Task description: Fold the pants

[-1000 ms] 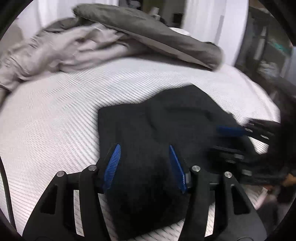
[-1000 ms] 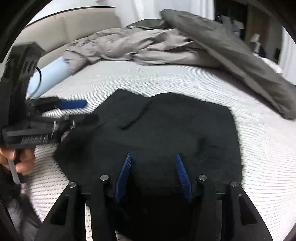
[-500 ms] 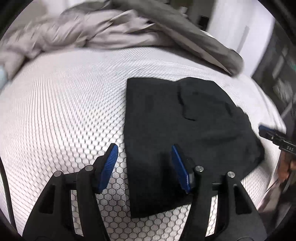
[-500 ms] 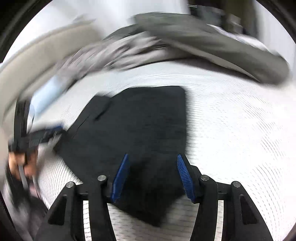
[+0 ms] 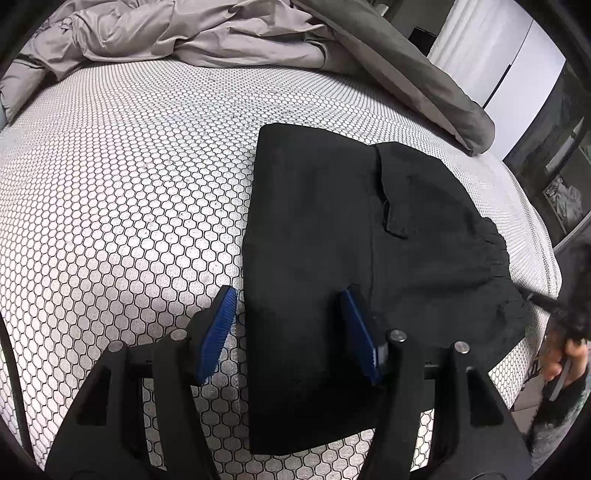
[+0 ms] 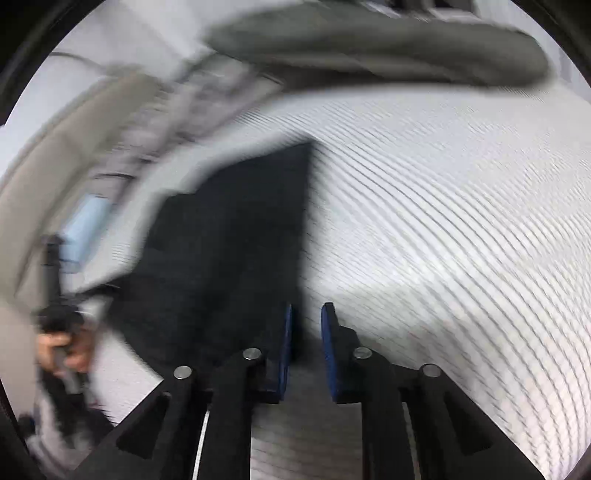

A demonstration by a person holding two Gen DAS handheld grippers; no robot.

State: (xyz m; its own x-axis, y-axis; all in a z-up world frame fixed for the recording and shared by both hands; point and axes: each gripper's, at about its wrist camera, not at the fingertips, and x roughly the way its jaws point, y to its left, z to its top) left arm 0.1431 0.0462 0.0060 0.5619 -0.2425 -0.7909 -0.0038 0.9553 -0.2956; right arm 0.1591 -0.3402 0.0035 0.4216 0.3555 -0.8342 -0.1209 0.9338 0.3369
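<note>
The black pants [image 5: 332, 240] lie folded into a compact block on the white honeycomb-patterned mattress [image 5: 129, 184]. My left gripper [image 5: 288, 328] hovers open over the block's near left edge, one pad above the mattress and the other above the cloth, neither pressing. The right wrist view is blurred by motion. There, the pants [image 6: 240, 240] sit left of centre. My right gripper [image 6: 306, 332] is at their right edge with its jaws closing. A narrow gap still shows between the pads, and I see no cloth pinched in it.
A crumpled grey duvet [image 5: 184, 33] and a darker grey cover [image 5: 424, 74] are piled at the far side of the bed. The mattress edge [image 5: 535, 229] runs along the right. A person's hand [image 5: 565, 362] holds the other gripper there. A light blue object [image 6: 85, 229] lies far left.
Both grippers swung outward to opposite edges of the folded pants. The right gripper's pads went from wide apart to a narrow gap. The left gripper's jaws kept their width.
</note>
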